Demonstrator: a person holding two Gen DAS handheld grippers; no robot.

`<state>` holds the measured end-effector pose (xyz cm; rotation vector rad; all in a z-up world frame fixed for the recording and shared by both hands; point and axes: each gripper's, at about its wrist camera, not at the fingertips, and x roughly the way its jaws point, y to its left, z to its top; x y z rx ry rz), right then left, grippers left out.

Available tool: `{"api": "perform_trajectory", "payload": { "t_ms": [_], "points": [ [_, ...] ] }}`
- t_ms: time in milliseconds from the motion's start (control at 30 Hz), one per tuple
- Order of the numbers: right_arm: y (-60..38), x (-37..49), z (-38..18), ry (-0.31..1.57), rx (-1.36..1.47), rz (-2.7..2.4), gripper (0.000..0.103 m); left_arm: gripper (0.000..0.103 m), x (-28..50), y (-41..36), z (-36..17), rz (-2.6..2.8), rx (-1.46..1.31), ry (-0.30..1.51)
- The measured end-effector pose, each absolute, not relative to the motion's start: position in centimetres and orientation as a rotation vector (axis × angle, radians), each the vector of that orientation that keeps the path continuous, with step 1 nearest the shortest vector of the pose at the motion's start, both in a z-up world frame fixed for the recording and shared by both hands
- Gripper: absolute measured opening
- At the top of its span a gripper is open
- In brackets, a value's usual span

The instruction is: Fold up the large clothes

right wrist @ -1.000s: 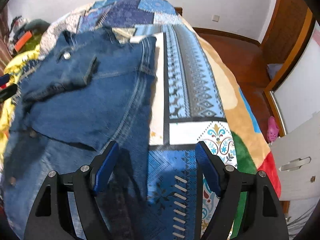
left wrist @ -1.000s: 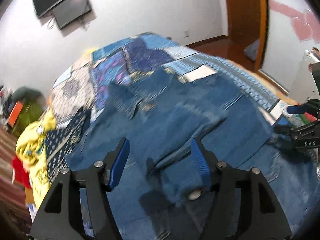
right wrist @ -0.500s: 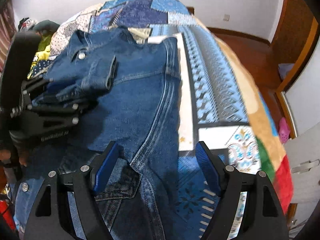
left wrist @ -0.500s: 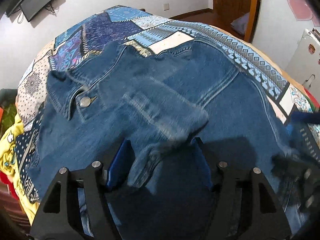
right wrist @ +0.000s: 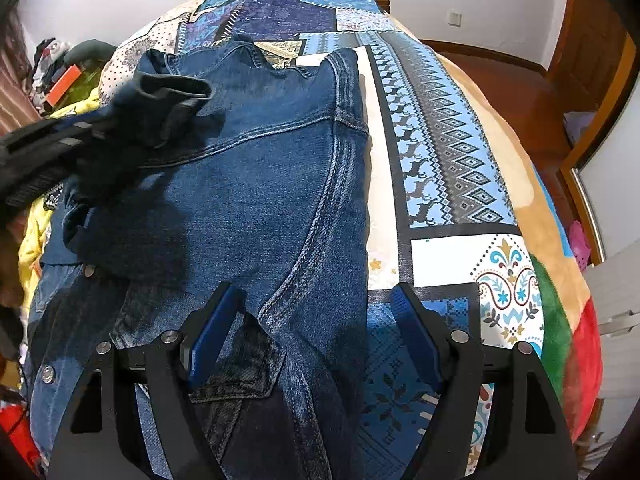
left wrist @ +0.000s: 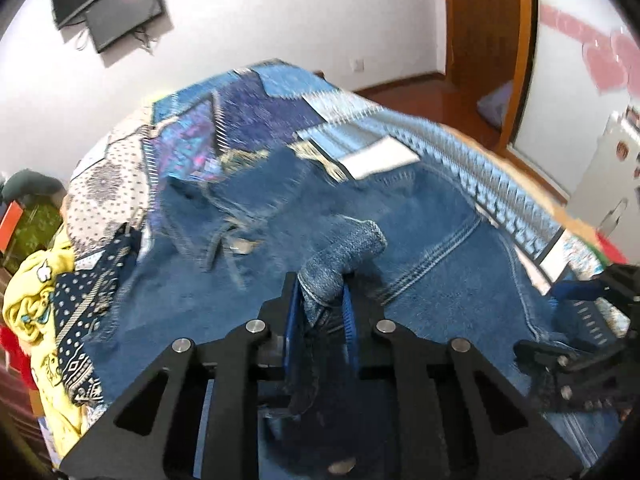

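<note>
Left wrist view: a denim jacket (left wrist: 432, 264) is laid flat across a patchwork bedspread (left wrist: 256, 112), collar toward twelve o'clock, hem toward six. One sleeve cuff (left wrist: 340, 256) is caught between the blue pads of the left gripper (left wrist: 319, 316); the jaws are closing on it, and the folded cuff is seen rising out of the gap toward one o'clock. The sleeve's long axis is judged to run from the jaws up and to the right, across the jacket's back.

Right wrist view: the right gripper (right wrist: 316, 334) is held with jaws spread wide and nothing between the pads. It is poised over the jacket's lower right portion, where a curved double seam (right wrist: 320, 216) runs from twelve o'clock down into the gap. The jacket's right edge lies just inside the right finger, at about one o'clock from the jaws; a pocket flap (right wrist: 240, 364) lies at seven o'clock by the left finger. The left gripper, blurred, is seen at ten o'clock with the dark cuff lifted clear of the back panel.

Item condition: mid-blue washed denim, heavy, stiff at seams, metal snap buttons (right wrist: 48, 374) along the front edge at eight o'clock. The coming move is judged to depend on the sleeve being carried across the body; the left hand is the nearer.

Adjacent: yellow printed clothing (left wrist: 36, 292) heaped at nine o'clock off the bedspread.
</note>
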<state>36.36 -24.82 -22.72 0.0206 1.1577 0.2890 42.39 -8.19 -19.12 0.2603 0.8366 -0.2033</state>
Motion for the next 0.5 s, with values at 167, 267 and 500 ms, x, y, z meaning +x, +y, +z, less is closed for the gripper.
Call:
{"api": "perform_trajectory", "payload": {
  "t_ms": [167,267,500],
  "points": [
    [-25.2,36.0,-21.8,1.146,0.022,0.27,0.076,0.019,40.6,-3.2,-15.7,-0.139,0.189,0.766],
    [-25.2,35.7,-21.1,1.136,0.008,0.262,0.076,0.019,39.8,0.4,-14.2,-0.083,0.132,0.737],
    [-24.0,35.4,-19.4,1.108,0.018,0.272,0.076,0.019,38.0,7.7,-14.7,0.009,0.016,0.762]
  ]
}}
